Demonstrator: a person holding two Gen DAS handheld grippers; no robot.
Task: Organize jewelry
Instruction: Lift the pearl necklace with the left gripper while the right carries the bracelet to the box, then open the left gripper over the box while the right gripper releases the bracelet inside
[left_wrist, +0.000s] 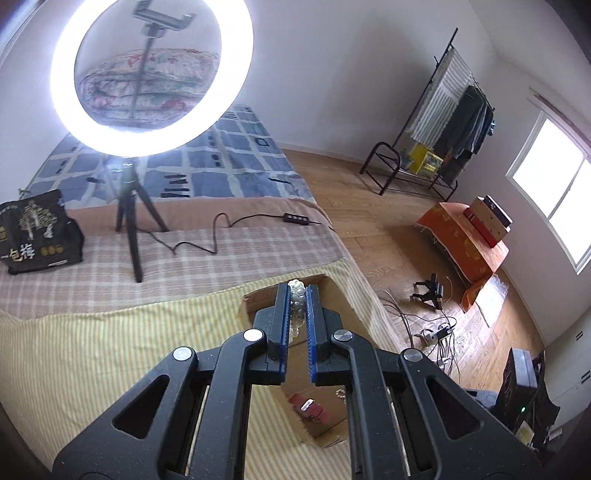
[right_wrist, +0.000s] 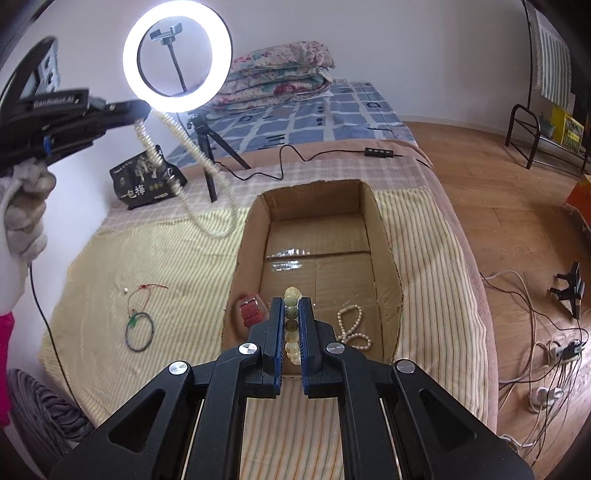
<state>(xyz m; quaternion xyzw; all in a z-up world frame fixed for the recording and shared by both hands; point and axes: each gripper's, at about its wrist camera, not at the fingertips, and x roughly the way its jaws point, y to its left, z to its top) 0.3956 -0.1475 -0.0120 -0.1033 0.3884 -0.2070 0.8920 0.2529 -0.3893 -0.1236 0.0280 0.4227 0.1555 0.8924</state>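
My left gripper (left_wrist: 297, 291) is shut on a clear beaded necklace (left_wrist: 296, 310), held high above the cardboard box (left_wrist: 334, 291). In the right wrist view the left gripper (right_wrist: 142, 110) shows at upper left with the long necklace (right_wrist: 192, 162) hanging from it in a loop. My right gripper (right_wrist: 291, 304) is shut on a pale green bead bracelet (right_wrist: 291, 321), over the near end of the open box (right_wrist: 384, 236). Inside the box lie a red watch (right_wrist: 251, 310) and a pearl bracelet (right_wrist: 351, 325). A red string (right_wrist: 146, 291) and a dark green ring bangle (right_wrist: 138, 330) lie on the yellow striped cloth (right_wrist: 147, 251).
A lit ring light on a tripod (right_wrist: 177, 55) stands behind the box, with its cable and remote (right_wrist: 380, 152) on the bed. A black bag (right_wrist: 147, 177) stands at the left. Folded quilts (right_wrist: 277, 74) lie at the far end. Cables and a power strip (right_wrist: 554, 350) lie on the wooden floor at the right.
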